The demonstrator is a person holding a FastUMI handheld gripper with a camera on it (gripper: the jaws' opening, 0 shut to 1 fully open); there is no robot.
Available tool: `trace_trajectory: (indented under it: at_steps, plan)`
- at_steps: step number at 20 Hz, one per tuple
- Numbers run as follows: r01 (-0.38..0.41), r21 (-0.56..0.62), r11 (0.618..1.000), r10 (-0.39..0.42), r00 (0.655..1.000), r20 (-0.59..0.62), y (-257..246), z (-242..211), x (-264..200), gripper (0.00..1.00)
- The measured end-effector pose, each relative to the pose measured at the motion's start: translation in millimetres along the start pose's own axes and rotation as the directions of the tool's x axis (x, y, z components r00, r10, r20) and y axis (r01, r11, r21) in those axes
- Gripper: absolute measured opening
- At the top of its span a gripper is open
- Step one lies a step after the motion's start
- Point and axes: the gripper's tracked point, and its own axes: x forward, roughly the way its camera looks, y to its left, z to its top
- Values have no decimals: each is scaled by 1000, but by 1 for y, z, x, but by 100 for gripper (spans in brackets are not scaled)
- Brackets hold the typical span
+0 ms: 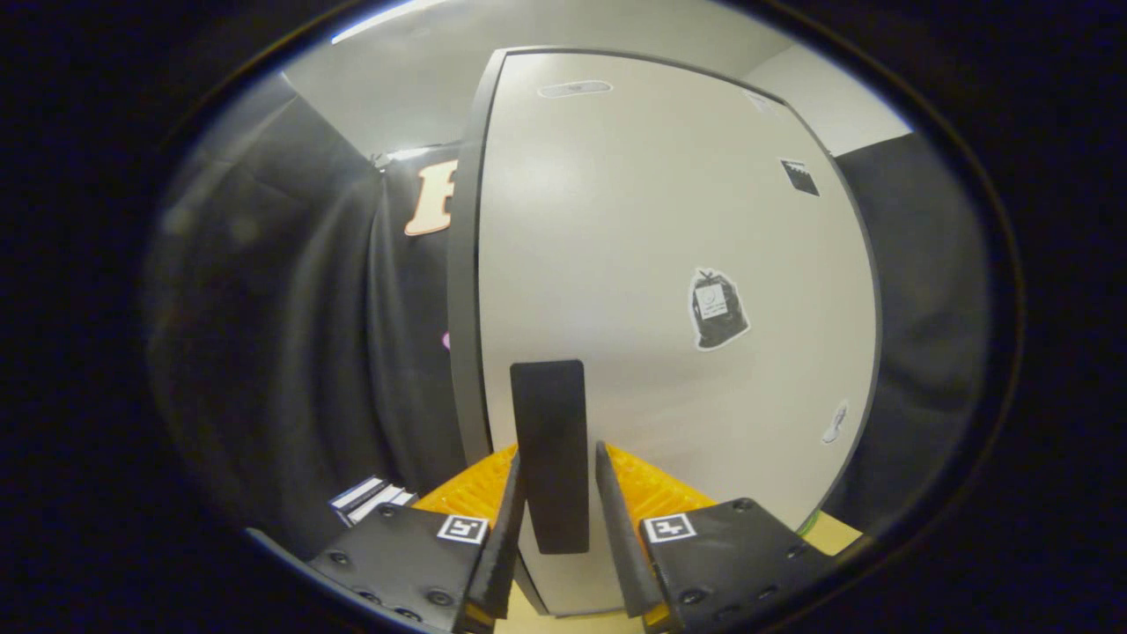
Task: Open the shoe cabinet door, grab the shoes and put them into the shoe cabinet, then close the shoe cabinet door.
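Claw state: the claw (556, 493) is standing partly open, its two fingers (509, 528) flanking the handle (550, 453); whether either finger is pressing on it cannot be told, though a gap is showing on the right side.
Handle position: a dark bar is sitting between the fingers, near the left edge of the cabinet door (669, 264).
Handle axis: the long axis is running vertically, the upper end projecting well beyond the fingertips.
Door orientation: the pale panel is facing the claw; its dark edge is running down the left side, so the hinges are probably lying at the far right.
Shoes: no position can be given for them.
Surroundings: stickers (718, 308) are sitting right of the handle; dark cloth is hanging left and right of the cabinet.
Risk, slip: pulling before both fingers are bearing on the bar may be letting it slide out.
Risk, arc: pulling straight back, not along the door's swing, may be twisting the fingers off the bar.
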Motion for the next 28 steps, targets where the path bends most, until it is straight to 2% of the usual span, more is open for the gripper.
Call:
trace_trajectory:
  at_steps: [6,15,23,28]
  plan:
    - [25,-21,999,-25,1000,5,0,-1,3,18]
    - [-36,2,999,36,999,-26,0,-2,-13,18]
    - [-155,24,988,156,987,-38,-22,0,-78,18]
    - [-250,6,968,249,966,-63,-56,3,-124,18]
